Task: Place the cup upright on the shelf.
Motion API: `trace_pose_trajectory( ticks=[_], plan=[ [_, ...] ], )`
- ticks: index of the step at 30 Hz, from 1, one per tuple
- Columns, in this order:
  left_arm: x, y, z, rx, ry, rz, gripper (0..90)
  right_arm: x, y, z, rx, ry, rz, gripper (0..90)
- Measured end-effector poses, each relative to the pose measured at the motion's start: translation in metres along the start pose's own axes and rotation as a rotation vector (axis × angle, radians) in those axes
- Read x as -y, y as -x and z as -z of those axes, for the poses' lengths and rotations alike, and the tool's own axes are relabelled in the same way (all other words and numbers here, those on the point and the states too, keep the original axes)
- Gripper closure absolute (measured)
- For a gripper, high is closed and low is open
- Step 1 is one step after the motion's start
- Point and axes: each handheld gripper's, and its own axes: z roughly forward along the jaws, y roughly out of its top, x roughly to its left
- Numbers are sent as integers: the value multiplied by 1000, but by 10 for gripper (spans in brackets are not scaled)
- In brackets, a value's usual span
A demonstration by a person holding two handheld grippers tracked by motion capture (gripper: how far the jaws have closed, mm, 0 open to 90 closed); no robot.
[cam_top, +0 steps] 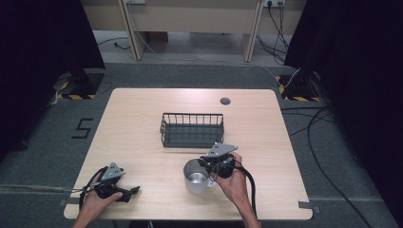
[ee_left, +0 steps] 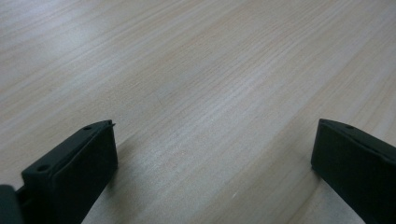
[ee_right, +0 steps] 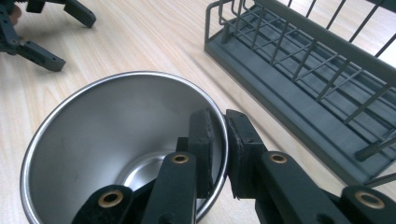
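The right gripper (ee_right: pixel 218 149) pinches the rim of the shiny round steel cup (ee_right: pixel 107 140), while the left gripper (ee_left: pixel 212 158) lies wide open, empty, on the pale wooden table (ee_left: pixel 196 70).

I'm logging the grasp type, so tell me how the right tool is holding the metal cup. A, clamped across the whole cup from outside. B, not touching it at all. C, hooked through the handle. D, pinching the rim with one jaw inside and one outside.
D: in the right gripper view the right tool is shut on the metal cup, its wall between the jaws, one jaw inside the cup and one outside.
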Motion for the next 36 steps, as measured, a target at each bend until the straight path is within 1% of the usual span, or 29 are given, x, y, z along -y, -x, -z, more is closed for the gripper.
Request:
trace_pose_trajectory(
  ticks=[4, 7, 8, 9, 10, 11, 12, 13, 14, 15, 16, 17, 19, 20, 21, 22, 23, 25, 26, 27, 28, 30, 31, 32, 36],
  plan=[
    [0, 0, 0, 0, 1, 0, 0, -1, 3, -1, 19, 3, -5, 816],
    [0, 0, 0, 0, 0, 0, 0, -2, 5, -2, 18, 12, -6, 816],
    [0, 0, 0, 0, 0, 0, 0, -2, 7, -2, 12, 23, -9, 804],
    [0, 0, 0, 0, 0, 0, 0, -2, 8, 0, 9, 44, -24, 742],
    [0, 0, 0, 0, 0, 0, 0, -2, 8, 2, 0, 64, -47, 626],
    [0, 0, 0, 0, 0, 0, 0, -2, 8, 4, -8, 76, -51, 592],
    [0, 0, 0, 0, 0, 0, 0, -2, 6, 8, -13, 112, -62, 494],
    [0, 0, 0, 0, 0, 0, 0, -1, 5, 11, -16, 132, -77, 429],
    [0, 0, 0, 0, 0, 0, 0, -1, 5, 11, -16, 132, -77, 429],
    [0, 0, 0, 0, 0, 1, 0, 2, 3, 14, -20, 159, -116, 310],
    [0, 0, 0, 0, 0, 1, 0, 2, 3, 14, -20, 159, -116, 310],
    [0, 0, 0, 0, 0, 0, 0, 6, 0, 17, -30, 185, -135, 230],
    [0, 0, 0, 0, 1, 1, 0, 10, -4, 19, -31, 206, -134, 147],
    [0, 0, 0, 0, 0, 0, 0, 12, -5, 20, -32, 224, -138, 159],
    [0, 0, 0, 0, 1, 1, 0, 14, -6, 21, -34, 235, -138, 151],
    [0, 0, 0, 0, 1, 1, 0, 14, -6, 21, -34, 235, -138, 151],
    [0, 0, 0, 0, 0, 0, 0, 16, -8, 21, -37, 247, -139, 155],
    [0, 0, 0, 0, 0, 0, 0, 20, -15, 21, -40, 254, -118, 154],
    [0, 0, 0, 0, 0, 0, 0, 20, -15, 21, -40, 254, -118, 154],
    [0, 0, 0, 0, 1, 1, 0, 23, -19, 21, -49, 276, -129, 154],
    [0, 0, 0, 0, 0, 0, 0, 25, -21, 21, -53, 275, -127, 155],
    [0, 0, 0, 0, 0, 0, 0, 25, -24, 21, -30, 261, -107, 154],
    [0, 0, 0, 0, 0, 0, 0, 25, -24, 21, -30, 261, -107, 154],
    [0, 0, 0, 0, 0, 0, 0, 26, -25, 22, -19, 267, -103, 155],
    [0, 0, 0, 0, 0, 0, 0, 29, -27, 20, -24, 255, -99, 154]
  ],
)
